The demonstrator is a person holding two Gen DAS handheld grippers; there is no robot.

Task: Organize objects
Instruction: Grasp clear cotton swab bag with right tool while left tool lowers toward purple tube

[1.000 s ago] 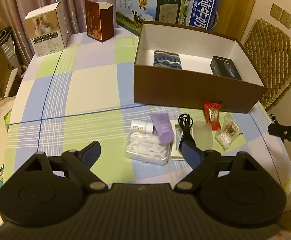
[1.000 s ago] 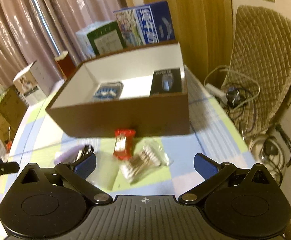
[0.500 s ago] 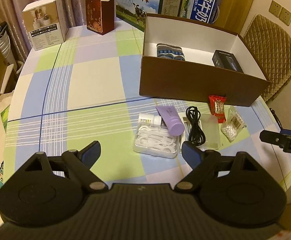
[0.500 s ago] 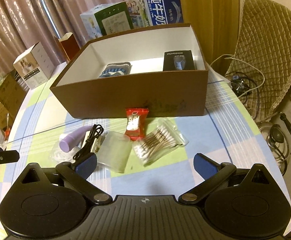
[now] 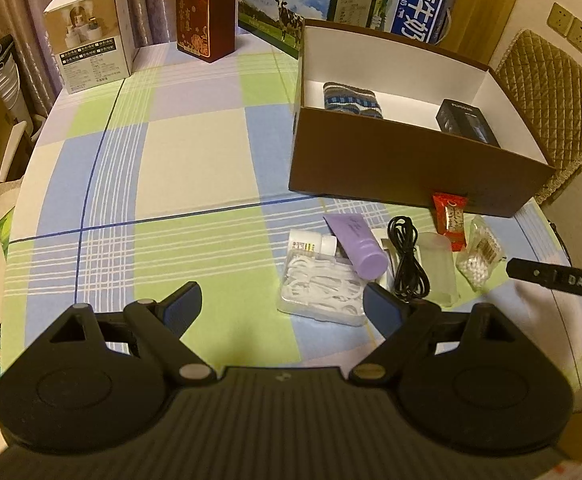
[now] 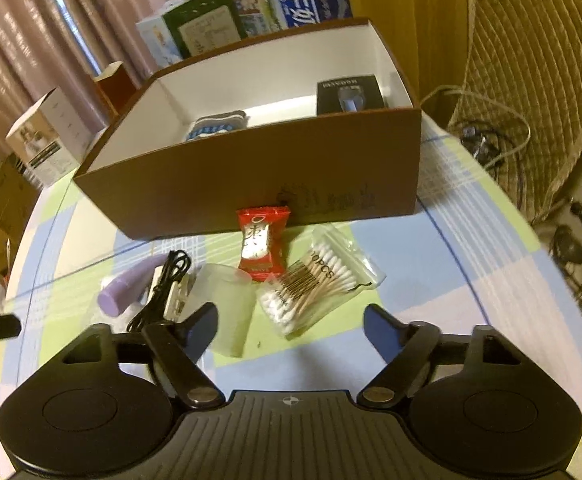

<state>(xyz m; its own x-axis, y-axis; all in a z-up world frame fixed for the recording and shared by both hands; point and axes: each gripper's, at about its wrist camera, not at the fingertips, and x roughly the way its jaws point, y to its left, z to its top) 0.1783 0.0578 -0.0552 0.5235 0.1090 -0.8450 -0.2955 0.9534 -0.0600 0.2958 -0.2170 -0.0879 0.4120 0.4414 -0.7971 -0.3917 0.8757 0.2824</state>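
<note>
1. Along the near edge of the checked worktop [image 5: 195, 168], left to right, lie a clear plastic case of white floss picks [image 5: 323, 290], a small white bottle [image 5: 311, 242], a lilac squeeze tube [image 5: 361, 246], a coiled black cable [image 5: 407, 258], a frosted translucent cup on its side [image 6: 229, 308], a red sweet wrapper [image 6: 261, 242] and a clear bag of cotton swabs [image 6: 317, 280].
2. Behind them stands the brown cardboard box with a white inside [image 6: 251, 172], already holding a striped folded cloth [image 5: 351, 98] and a small black carton [image 5: 467, 120].
3. The left gripper [image 5: 281, 300] hangs above the worktop with its fingers wide and nothing between them; the floss case is just ahead of its right finger.
4. The right gripper [image 6: 289, 322] has just been narrowing its fingers, which are not touching anything; the swab bag and the cup lie just ahead, between them.
5. I judge the step to be the approach to a pick, most likely the swab bag.
6. Next, it needs lowering until the fingers straddle the bag without catching the cup, closing, then carrying over the box wall.
</note>
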